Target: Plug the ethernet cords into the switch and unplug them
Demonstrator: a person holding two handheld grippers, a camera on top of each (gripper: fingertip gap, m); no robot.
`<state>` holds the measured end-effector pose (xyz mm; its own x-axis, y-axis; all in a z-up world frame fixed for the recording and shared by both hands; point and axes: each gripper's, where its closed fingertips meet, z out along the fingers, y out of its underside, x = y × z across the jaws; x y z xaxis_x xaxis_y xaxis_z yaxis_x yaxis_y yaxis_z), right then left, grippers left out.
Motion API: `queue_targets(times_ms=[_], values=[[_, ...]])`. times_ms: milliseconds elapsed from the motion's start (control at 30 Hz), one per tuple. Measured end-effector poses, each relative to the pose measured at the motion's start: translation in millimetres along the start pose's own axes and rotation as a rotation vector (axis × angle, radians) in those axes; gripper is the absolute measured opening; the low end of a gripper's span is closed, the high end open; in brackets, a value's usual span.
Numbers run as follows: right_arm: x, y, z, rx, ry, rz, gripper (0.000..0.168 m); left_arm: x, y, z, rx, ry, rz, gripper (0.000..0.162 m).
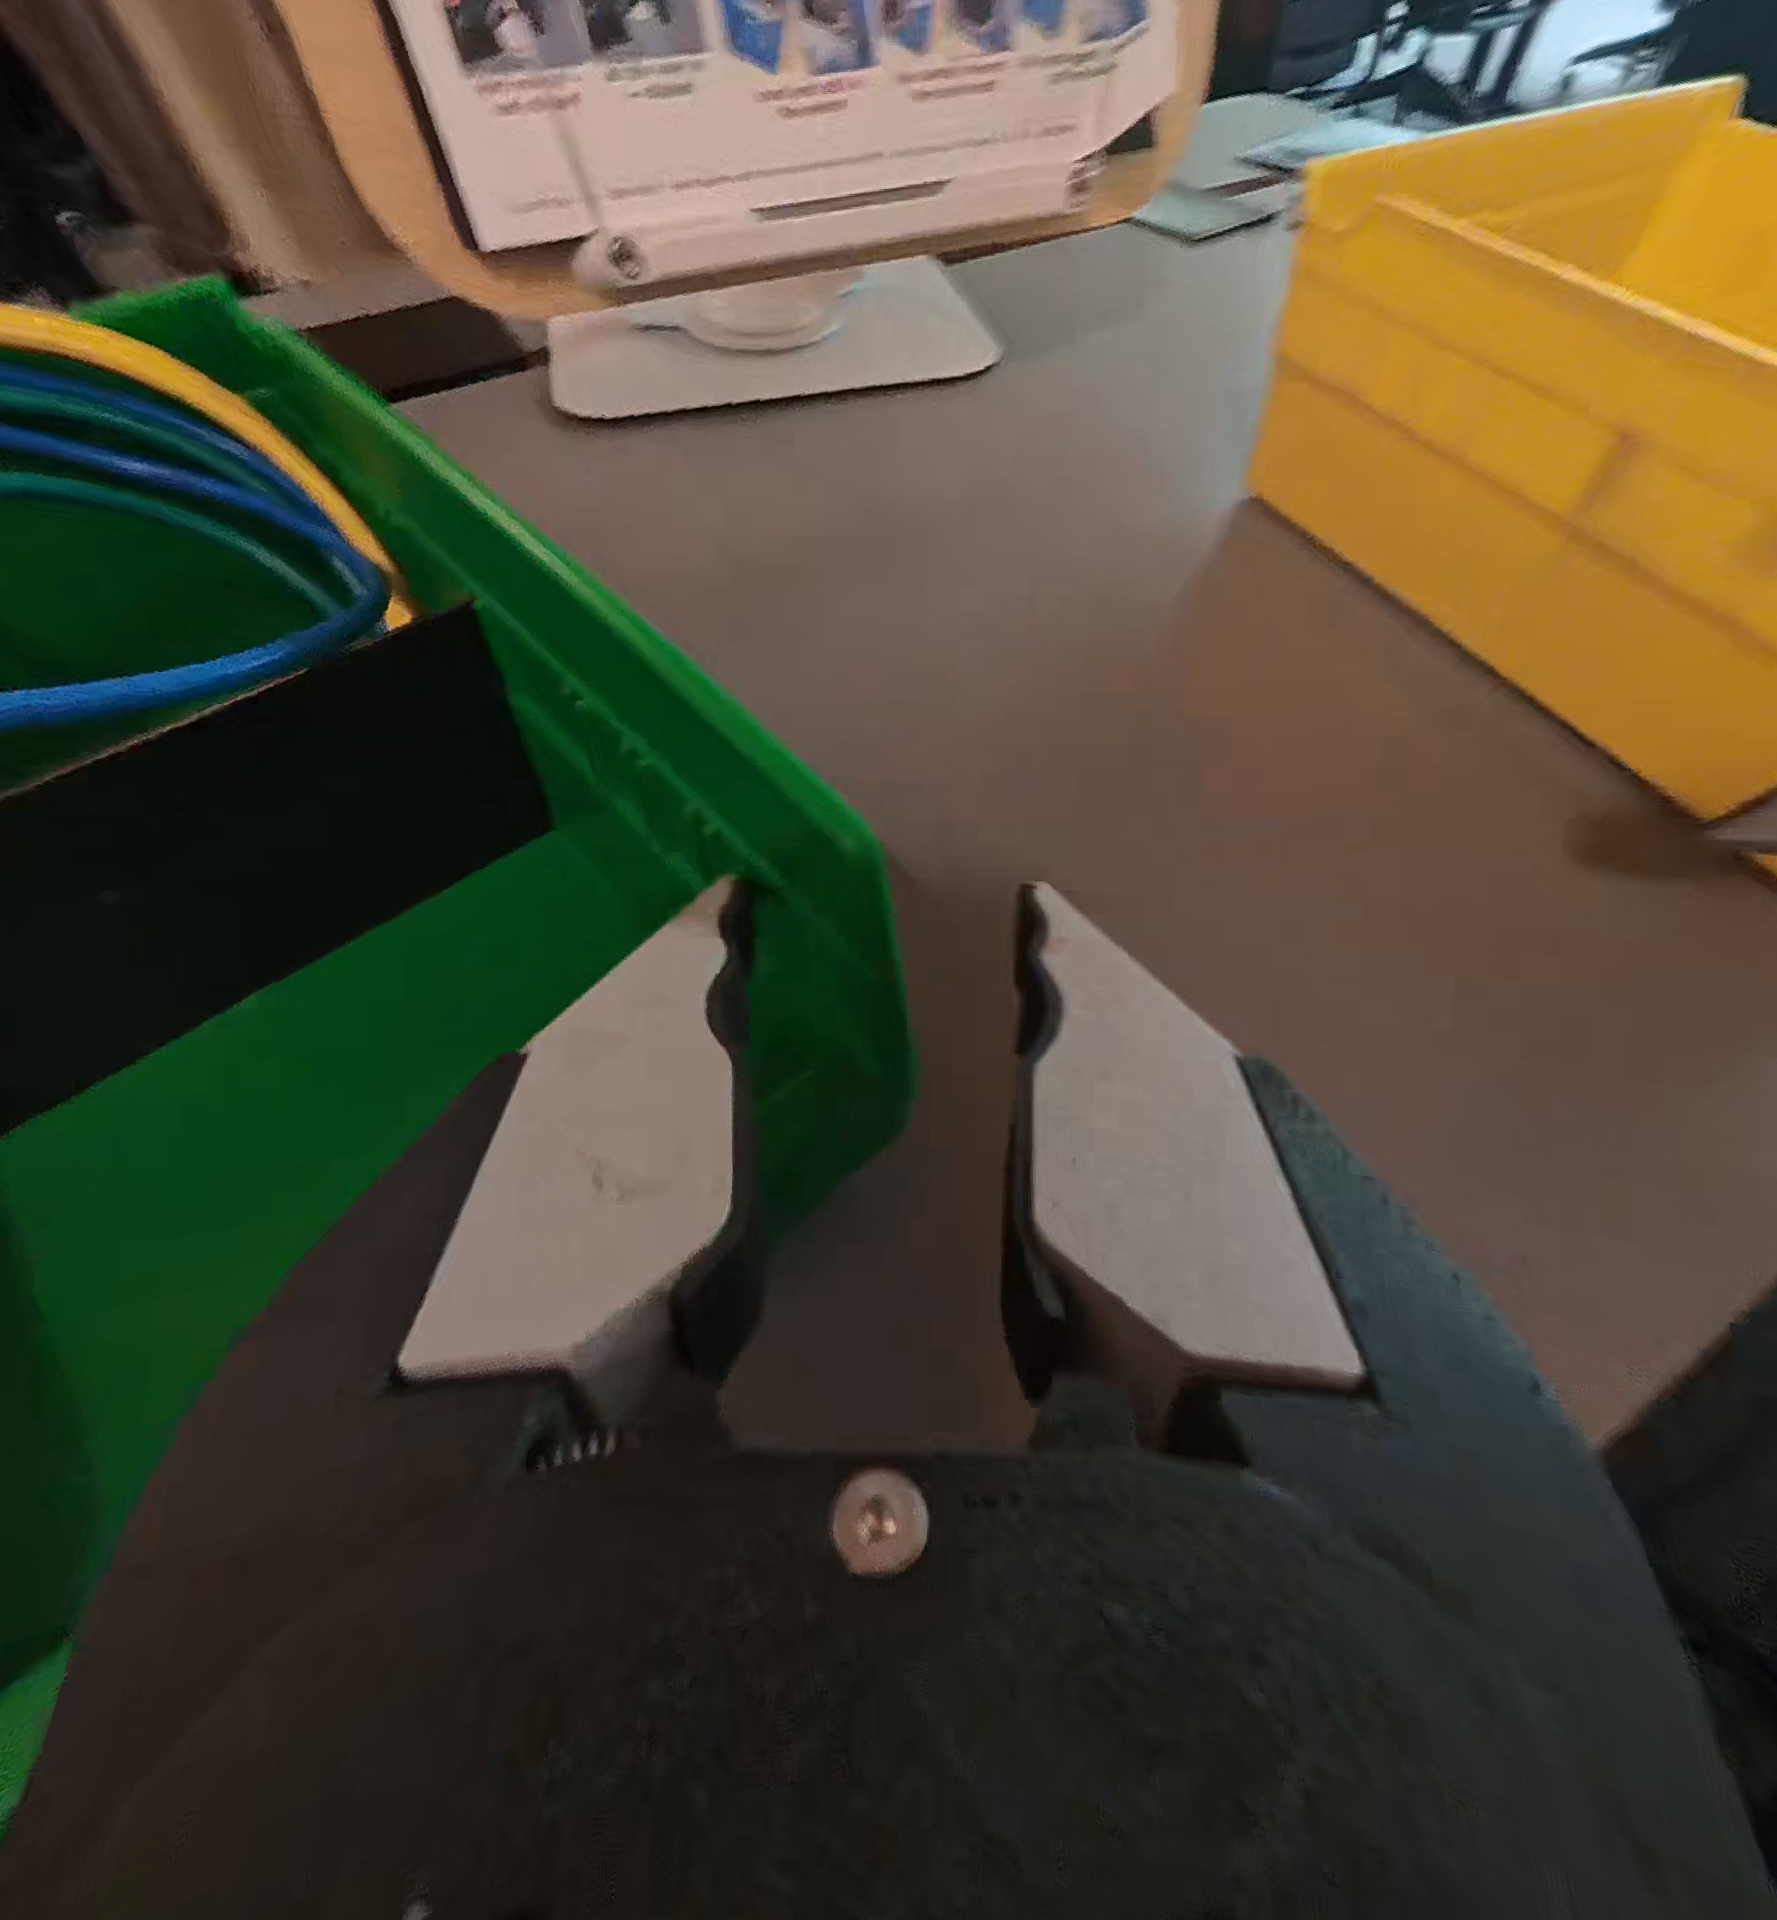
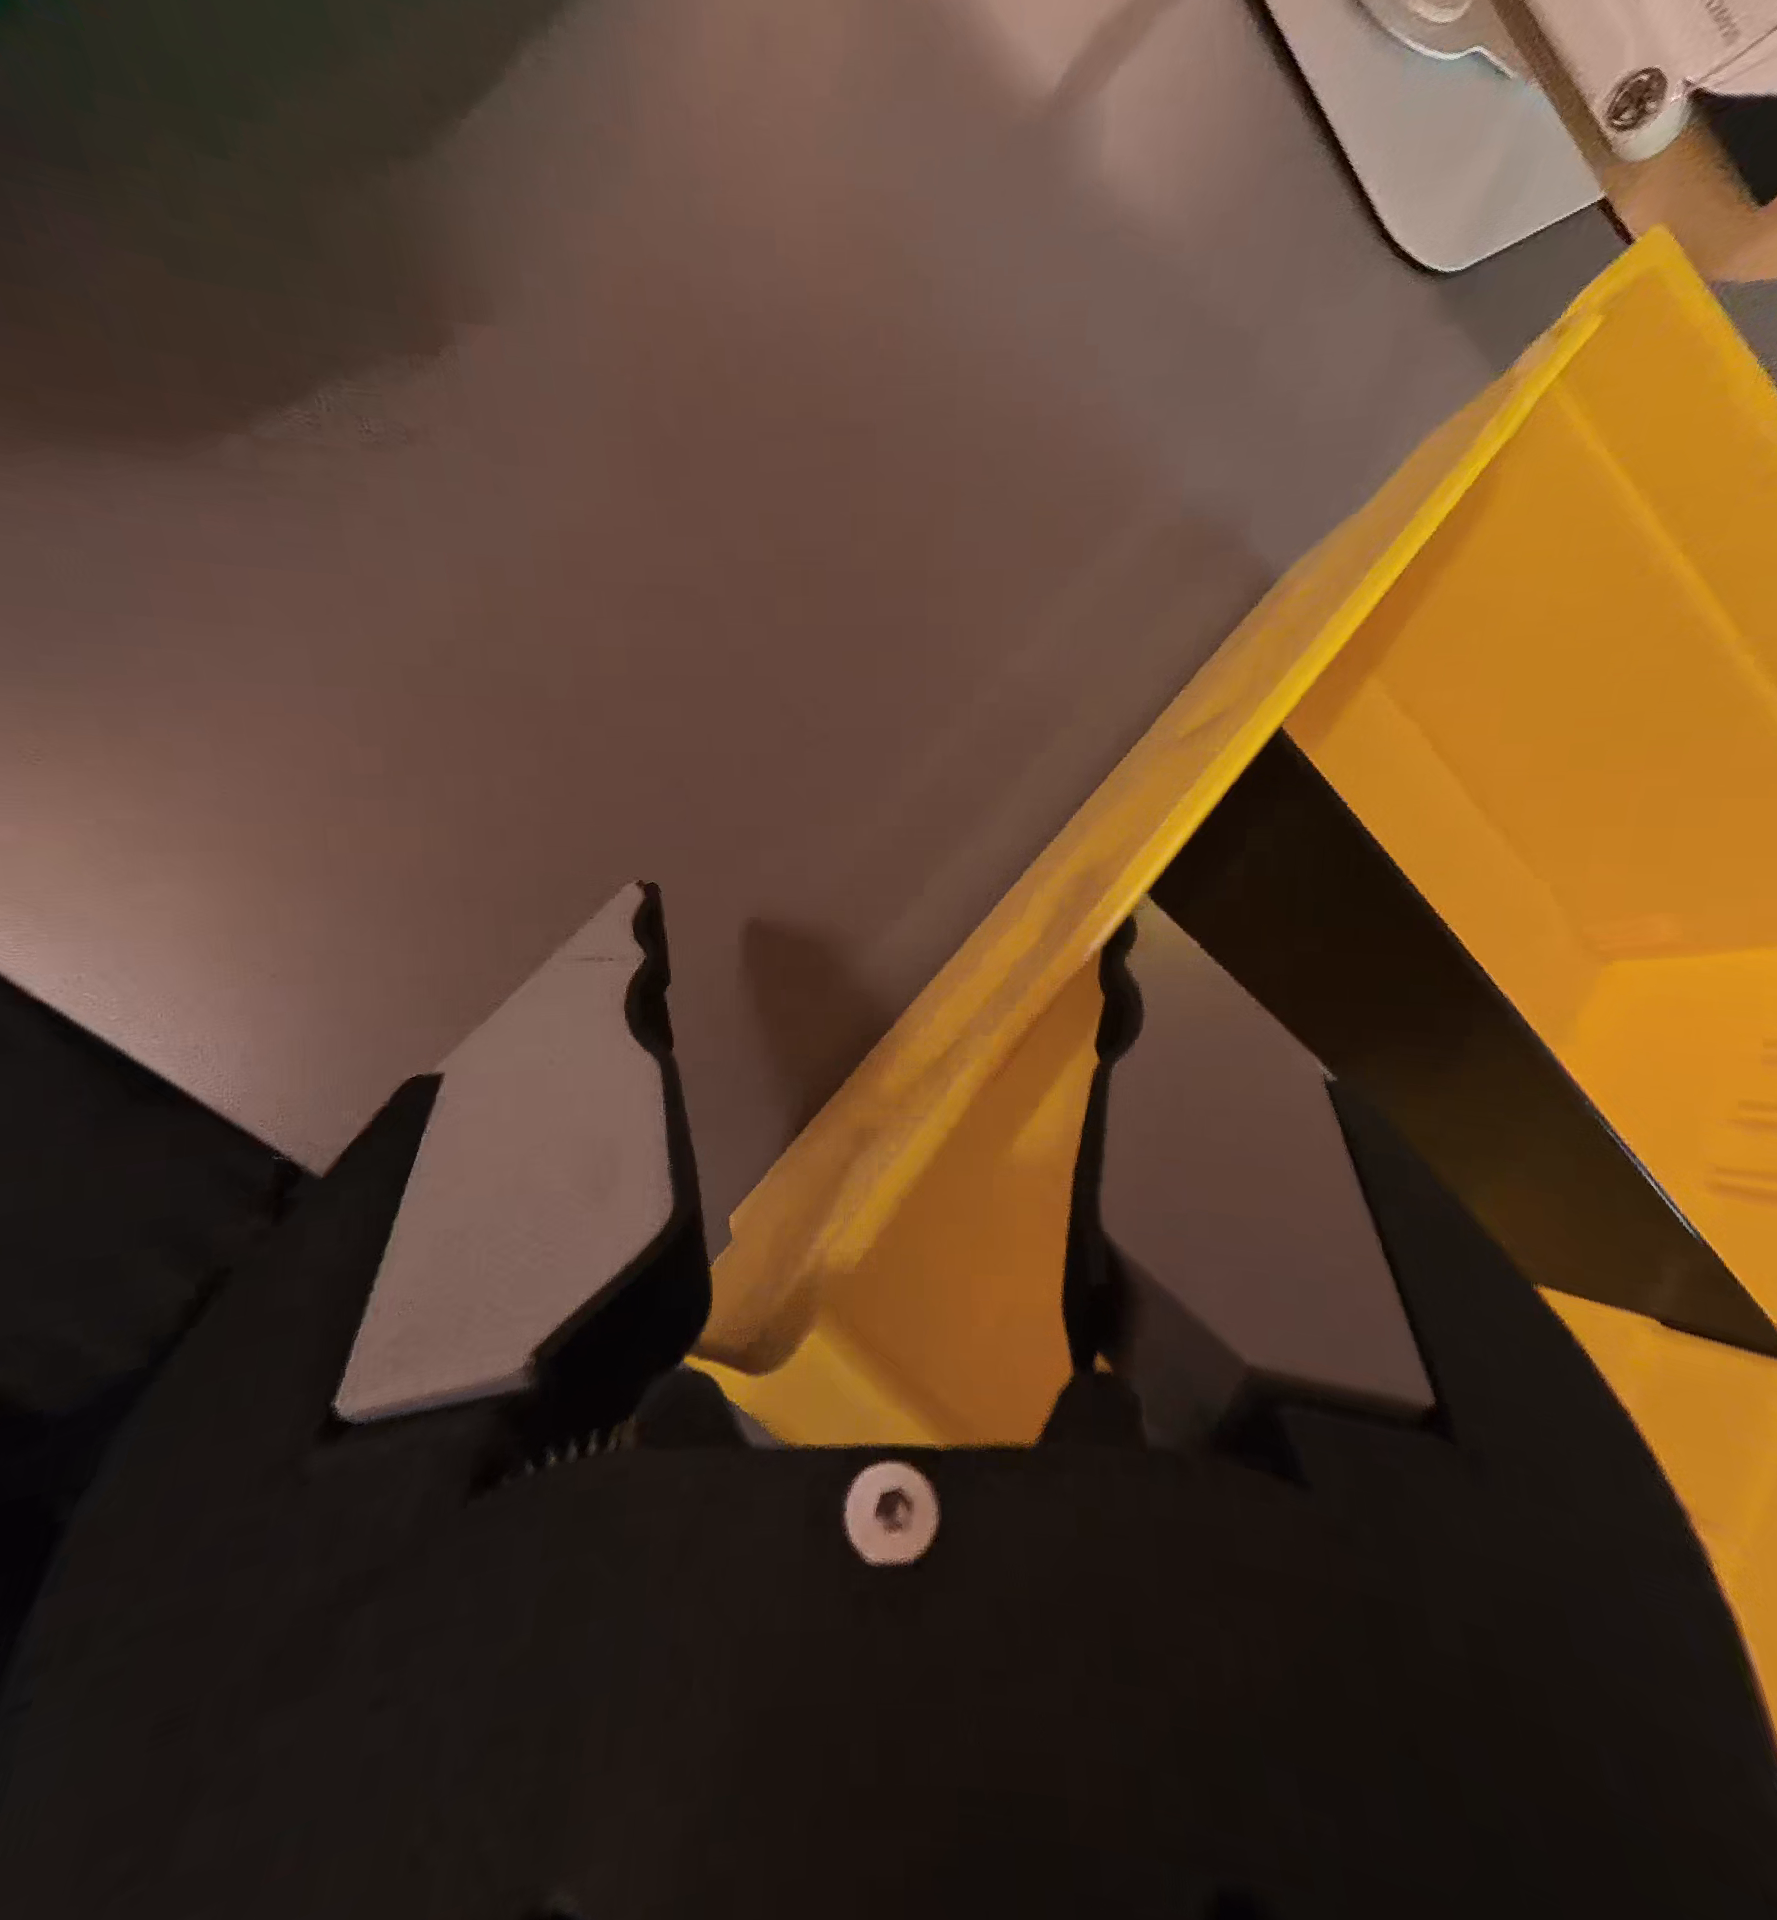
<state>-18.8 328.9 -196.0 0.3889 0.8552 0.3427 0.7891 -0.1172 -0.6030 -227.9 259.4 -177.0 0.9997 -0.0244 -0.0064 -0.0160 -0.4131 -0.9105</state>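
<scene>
Blue, green and yellow ethernet cords (image 1: 136,499) lie coiled in a green bin (image 1: 593,727) at the left of the left wrist view. A black strip (image 1: 219,842) crosses the bin's front. My left gripper (image 1: 879,904) is open and holds nothing; its left finger is at the bin's near corner, and that corner shows between the jaws. My right gripper (image 2: 884,914) is open, with the side wall of a yellow bin (image 2: 1227,748) passing between its jaws, which are not closed on it. No switch is in view.
The yellow bin (image 1: 1549,499) stands at the right on a dark brown table (image 1: 967,623). A white monitor stand (image 1: 770,343) holding a printed sheet is at the back, and also shows in the right wrist view (image 2: 1435,135). A black strip (image 2: 1435,1039) crosses the yellow bin's front.
</scene>
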Motion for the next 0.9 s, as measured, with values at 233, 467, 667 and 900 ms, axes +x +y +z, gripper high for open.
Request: queue_targets(times_ms=[233, 467, 667, 900], values=[[56.3, 22.7, -5.4, -0.017, 0.113, 0.090, 0.032, -23.5, 3.1, -11.9, 0.053, -0.091, -0.004, 0.021], [69.9, -0.4, -32.4, 0.112, 0.156, 0.148, 0.055, -81.1, 22.8, -55.9, 0.037, -0.362, 0.115, 0.003], [73.7, -13.5, -46.8, 0.191, 0.203, 0.106, 0.054, -111.5, 30.5, -75.3, 0.070, -0.369, 0.010, 0.002], [57.3, -49.9, -68.8, 0.345, 0.088, 0.132, 0.050, -102.1, 30.7, -76.0, 0.085, -0.312, -0.132, 0.002]])
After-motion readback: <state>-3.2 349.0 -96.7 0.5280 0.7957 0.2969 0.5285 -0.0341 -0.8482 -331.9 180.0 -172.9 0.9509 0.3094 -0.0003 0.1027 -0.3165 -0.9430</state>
